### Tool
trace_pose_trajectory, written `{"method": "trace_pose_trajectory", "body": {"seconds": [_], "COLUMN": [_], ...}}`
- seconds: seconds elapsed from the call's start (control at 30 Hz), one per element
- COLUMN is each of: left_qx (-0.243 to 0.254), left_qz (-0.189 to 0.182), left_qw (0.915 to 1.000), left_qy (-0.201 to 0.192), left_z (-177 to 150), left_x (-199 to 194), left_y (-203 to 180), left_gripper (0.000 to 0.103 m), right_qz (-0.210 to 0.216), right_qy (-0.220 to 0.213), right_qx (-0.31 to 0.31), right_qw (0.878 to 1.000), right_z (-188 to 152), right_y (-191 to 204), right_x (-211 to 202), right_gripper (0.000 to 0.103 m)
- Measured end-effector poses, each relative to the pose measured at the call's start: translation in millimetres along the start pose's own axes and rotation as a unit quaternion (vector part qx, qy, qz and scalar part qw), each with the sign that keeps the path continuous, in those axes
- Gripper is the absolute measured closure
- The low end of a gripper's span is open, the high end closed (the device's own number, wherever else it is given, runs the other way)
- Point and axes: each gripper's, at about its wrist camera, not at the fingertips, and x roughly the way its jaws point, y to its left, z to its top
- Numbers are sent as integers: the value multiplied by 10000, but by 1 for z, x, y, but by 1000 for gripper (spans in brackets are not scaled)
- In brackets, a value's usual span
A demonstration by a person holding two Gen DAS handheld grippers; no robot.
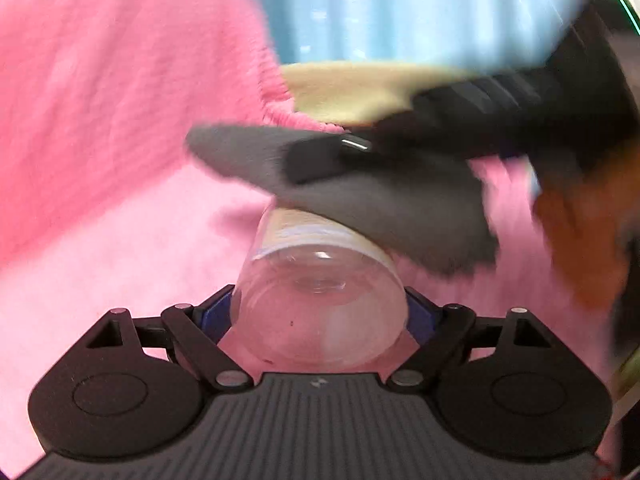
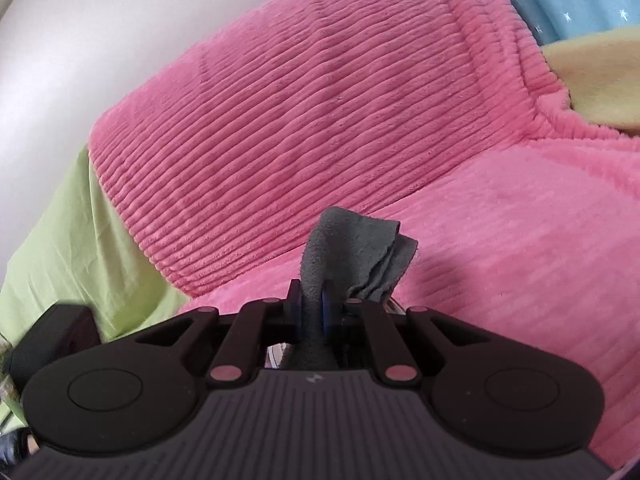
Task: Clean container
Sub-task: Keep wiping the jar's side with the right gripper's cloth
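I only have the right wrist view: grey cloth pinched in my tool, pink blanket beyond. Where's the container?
Observer: The clear container is clamped by its base end in the left tool, lying on its side over the pink blanket.
Operator: Is my cloth on it?
Observer: Yes. In the left wrist view the grey cloth lies across the container's far end, with the right tool above it.
Operator: Is the container capped?
Observer: A pale band rings that far end, but the cloth covers it, so I cannot tell.
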Motion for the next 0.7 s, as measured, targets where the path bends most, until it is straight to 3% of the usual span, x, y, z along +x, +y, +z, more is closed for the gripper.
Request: {"method": "trace_pose_trajectory", "body": {"seconds": [0.03,0.13,0.2,0.27,0.43,0.57,0.63,0.7], "left_qx": [-440,-455,-255,264,1511,1534,1540,1667], "left_qz": [-224,-206,-62,235,851,869,885,928], "left_qw": [9988,9988,9997,9994,9848,9843,9841,9816], "left_qy": [6,4,1,-9,10,31,45,33], "left_z": [1,-1,-1,0,-3,-4,-5,-10], "left_x": [0,1,1,3,11,12,14,9], "left_y": [11,10,1,-10,-35,-36,-35,-41], "left_gripper": [17,18,18,18,18,18,18,18], "right_qz": [-21,-28,-17,-18,31,478,392,34], "right_qy": [16,35,21,8,302,412,345,150], "right_qx": [-76,-84,-17,54,-43,-59,-214,-248], "right_qw": [10000,10000,10000,10000,9995,9980,9984,9996], "right_z": [0,2,2,2,2,-9,-6,-1], "right_y": [2,3,-2,-6,6,14,14,9], "right_x": [0,3,0,-3,-15,-15,-11,-8], "right_gripper": [97,97,97,97,95,97,97,97]}}
